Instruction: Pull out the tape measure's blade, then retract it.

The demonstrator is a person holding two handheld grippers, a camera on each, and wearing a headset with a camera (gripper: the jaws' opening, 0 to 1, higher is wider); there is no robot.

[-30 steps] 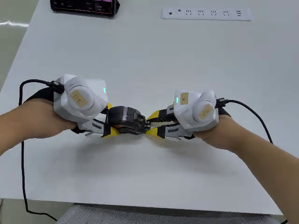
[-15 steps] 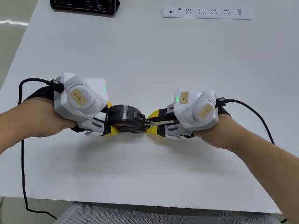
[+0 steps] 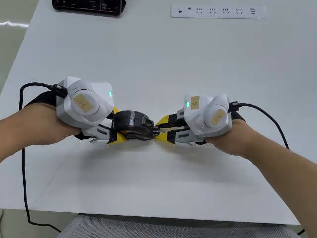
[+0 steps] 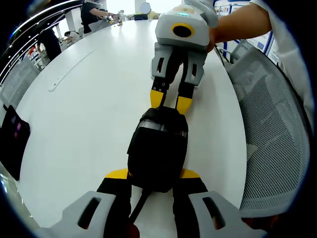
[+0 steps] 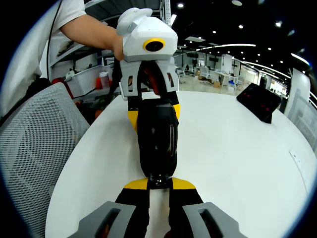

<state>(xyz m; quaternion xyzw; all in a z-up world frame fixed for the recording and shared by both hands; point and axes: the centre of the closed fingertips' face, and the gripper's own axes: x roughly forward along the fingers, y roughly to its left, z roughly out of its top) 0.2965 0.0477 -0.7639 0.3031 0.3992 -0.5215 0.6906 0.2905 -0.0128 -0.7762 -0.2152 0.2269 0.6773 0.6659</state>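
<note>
Head view: tape measure (image 3: 132, 125) sits on the white table (image 3: 173, 64), just 6 o'clock of frame centre. Left gripper (image 3: 116, 131) is at its 9 o'clock, clamped across the black case. Right gripper (image 3: 162, 130) is at its 3 o'clock, jaws pinched in at the case mouth. Power strip (image 3: 218, 11) at 1 o'clock and a black device (image 3: 88, 5) at 11, both well apart from the work.

Left gripper view: my jaws flank the rear of the case, touching both sides, with the case running toward 12. Right gripper's yellow tips meet its far end at 12. Mesh chair (image 4: 267, 124) at 3 o'clock.

Right gripper view: jaws nearly together at 6 o'clock, closed on the blade hook (image 5: 158, 181) right at the case mouth. I read next to no blade out yet.

Handling, my read: the case is rigid, compact and smooth-sided, so it could twist in the clamp; hold it across the flat sides as now. The blade is thin springy steel that kinks if bent sideways. Take it by the hook only, pull straight along the case axis toward 3 o'clock, and feed it back slowly so the spring can't snap it in
</note>
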